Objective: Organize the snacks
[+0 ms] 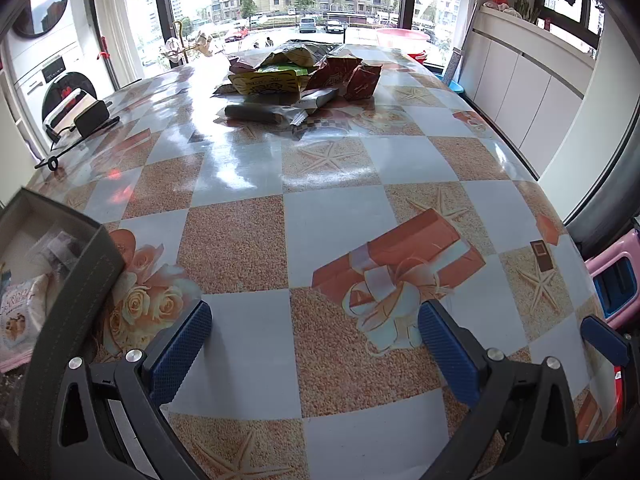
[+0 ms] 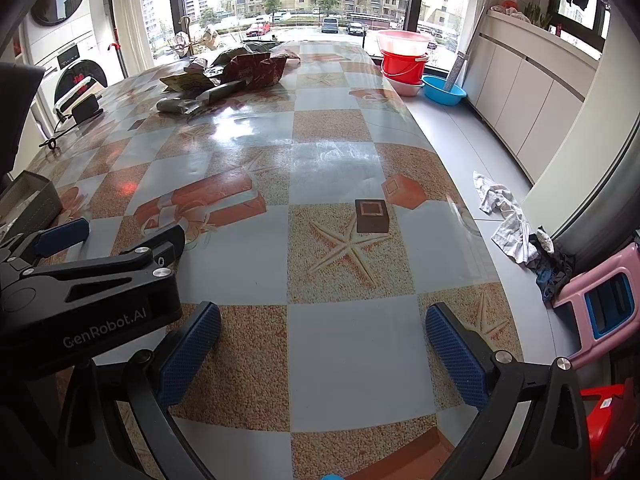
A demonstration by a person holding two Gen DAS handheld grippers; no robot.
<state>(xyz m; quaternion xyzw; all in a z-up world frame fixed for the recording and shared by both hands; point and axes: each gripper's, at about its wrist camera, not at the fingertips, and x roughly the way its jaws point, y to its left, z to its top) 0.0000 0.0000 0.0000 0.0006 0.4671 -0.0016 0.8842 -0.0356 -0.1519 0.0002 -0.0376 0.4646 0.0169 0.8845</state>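
A pile of snack packets (image 1: 300, 76) lies at the far end of the table, with yellow, red and green bags and a grey wrapped bar in front; it also shows in the right wrist view (image 2: 232, 76). A grey storage box (image 1: 60, 264) stands at the near left and holds a cookie packet (image 1: 20, 316); its corner shows in the right wrist view (image 2: 32, 200). My left gripper (image 1: 316, 344) is open and empty over the near table. My right gripper (image 2: 324, 352) is open and empty, just right of the left gripper (image 2: 108, 236).
The table (image 1: 332, 216) has a glossy checkered cloth. A black charger with cable (image 1: 92, 118) lies at the far left edge. On the floor at the right are red buckets (image 2: 402, 66), a blue basin (image 2: 444, 90), rags (image 2: 508, 224) and a pink stool (image 2: 600, 308).
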